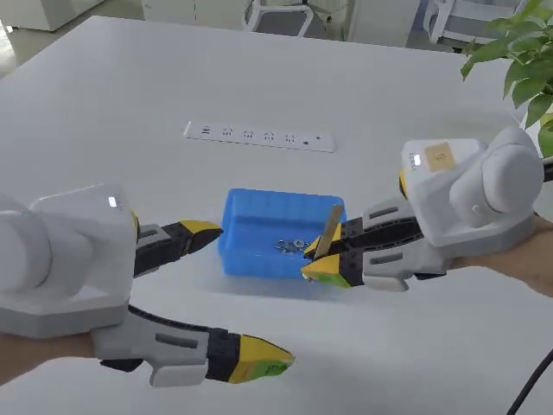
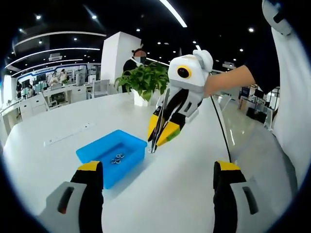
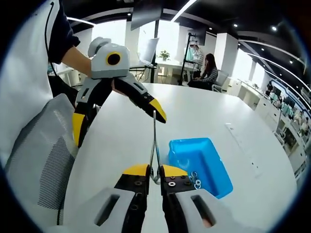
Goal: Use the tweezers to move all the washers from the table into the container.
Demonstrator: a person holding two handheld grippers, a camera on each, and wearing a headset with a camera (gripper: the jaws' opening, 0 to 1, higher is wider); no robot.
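Left tool (image 1: 246,294) spreads wide and empty, nearest, above the white counter (image 1: 130,104). Right tool (image 1: 321,264) clamps the tweezers (image 1: 329,229) at the blue bin's (image 1: 238,207) edge. Washers (image 1: 291,246) lie clustered inside the bin, just beside that tool's tips. Likely risk: tweezers knocking the rim, shifting the bin and spilling washers.

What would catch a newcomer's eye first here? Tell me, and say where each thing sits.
The bright blue container in the middle of the white table stands out, with a small cluster of washers lying in it. At its right edge in the head view, the right gripper is shut on slim tweezers; the left gripper hangs open to its left.
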